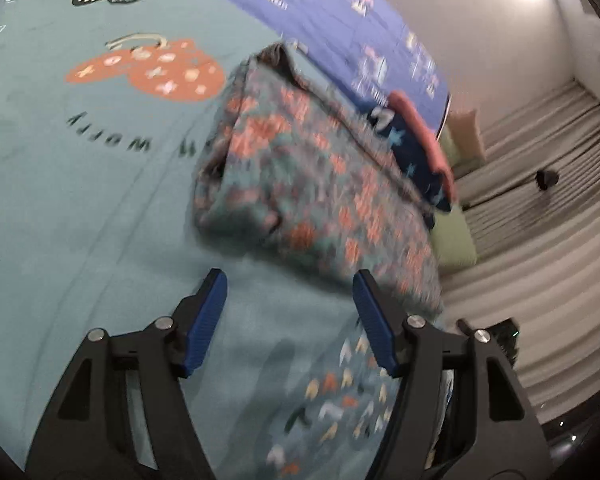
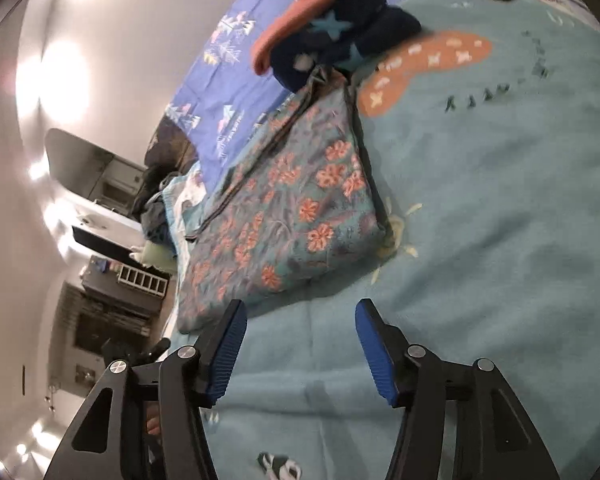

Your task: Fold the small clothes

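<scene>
A folded teal garment with orange flowers (image 1: pixel 312 184) (image 2: pixel 288 220) lies flat on the teal printed bedspread (image 1: pixel 80 200) (image 2: pixel 500 220). Behind it sits a folded dark blue piece with light stars and a salmon-pink piece (image 1: pixel 416 136) (image 2: pixel 324 36). My left gripper (image 1: pixel 286 280) hovers just short of the floral garment's near edge, open, with only bedspread between its blue pads. My right gripper (image 2: pixel 300 312) is open too, its left pad close to the garment's near corner, nothing held.
A blue patterned sheet (image 1: pixel 340 12) (image 2: pixel 228 92) lies along the far side of the bed. Beyond the bed edge are striped grey curtains (image 1: pixel 540 208), green cushions (image 1: pixel 456 236), and dark shelving with clutter (image 2: pixel 120 292).
</scene>
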